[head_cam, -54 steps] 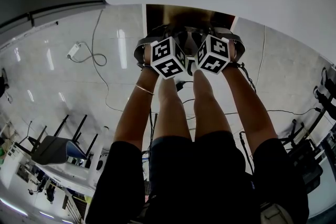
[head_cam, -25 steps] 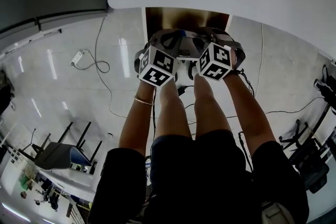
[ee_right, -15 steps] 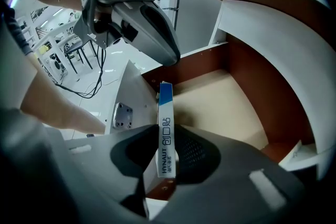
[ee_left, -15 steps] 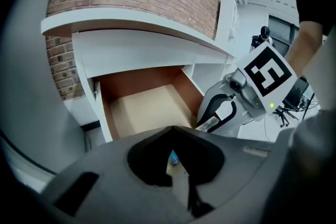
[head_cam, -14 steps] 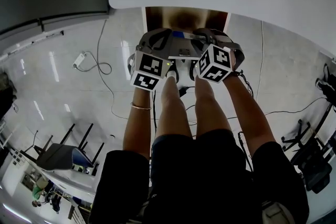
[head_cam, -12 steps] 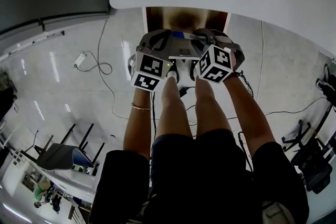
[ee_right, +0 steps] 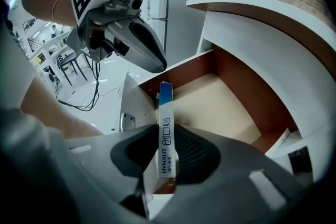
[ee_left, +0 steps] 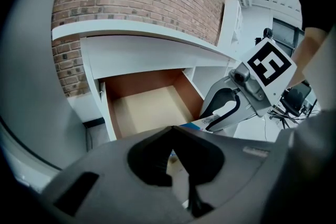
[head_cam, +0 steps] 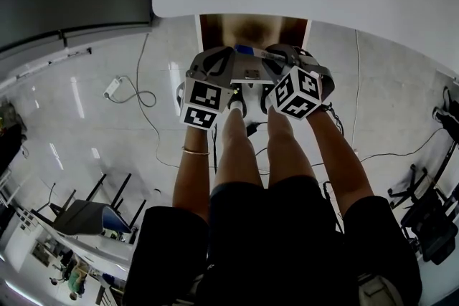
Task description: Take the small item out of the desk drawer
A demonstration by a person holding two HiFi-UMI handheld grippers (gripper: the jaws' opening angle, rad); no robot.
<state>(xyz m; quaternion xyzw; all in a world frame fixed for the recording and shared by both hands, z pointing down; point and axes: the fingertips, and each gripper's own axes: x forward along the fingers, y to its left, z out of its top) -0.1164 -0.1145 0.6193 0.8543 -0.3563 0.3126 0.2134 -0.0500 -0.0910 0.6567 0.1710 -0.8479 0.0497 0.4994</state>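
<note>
Drawn back from the drawer (ee_right: 223,96), our right gripper (ee_right: 168,145) pinches the small box (ee_right: 165,113), left gripper (ee_left: 176,136) closed empty; we hold firmly past its front edge

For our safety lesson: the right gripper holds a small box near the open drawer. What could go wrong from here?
1. The small box sticks out well past the jaws of the right gripper; it may tilt or slip and drop.
2. The shut left gripper hangs near the box's far end and could knock it.
3. The drawer stands open in front of the person's legs and may get bumped.
</note>
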